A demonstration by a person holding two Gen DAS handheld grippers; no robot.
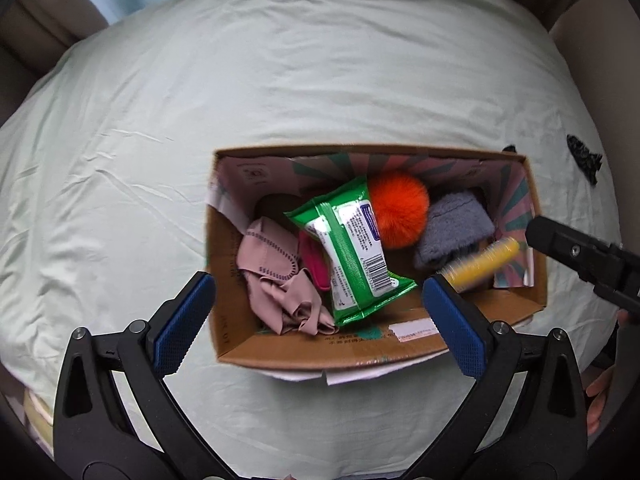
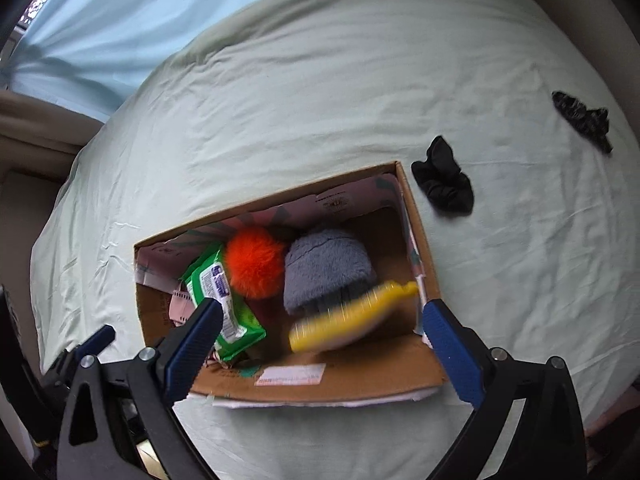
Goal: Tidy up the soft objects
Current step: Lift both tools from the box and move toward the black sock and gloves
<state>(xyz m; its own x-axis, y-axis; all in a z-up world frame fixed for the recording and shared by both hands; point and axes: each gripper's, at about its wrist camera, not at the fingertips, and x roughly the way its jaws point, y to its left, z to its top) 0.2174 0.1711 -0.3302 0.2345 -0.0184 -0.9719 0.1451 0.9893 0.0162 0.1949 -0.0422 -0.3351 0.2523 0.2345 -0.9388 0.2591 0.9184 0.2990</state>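
Note:
An open cardboard box (image 1: 234,344) (image 2: 320,390) stands on a pale green sheet. It holds a pink cloth (image 1: 276,276), a green wipes pack (image 1: 352,256) (image 2: 224,304), an orange pom-pom (image 1: 398,210) (image 2: 254,262), a grey fuzzy cloth (image 1: 452,228) (image 2: 324,268) and a blurred yellow sponge (image 1: 484,260) (image 2: 352,318) at the box's right end. My left gripper (image 1: 316,320) is open above the box's near side. My right gripper (image 2: 320,340) is open and empty just above the sponge; it also shows in the left wrist view (image 1: 580,256).
A black scrunchie (image 2: 444,180) lies on the sheet right of the box. A black patterned cloth (image 2: 582,118) (image 1: 584,158) lies farther right. The bed (image 1: 280,80) edge curves around; a light blue curtain (image 2: 120,20) hangs beyond it.

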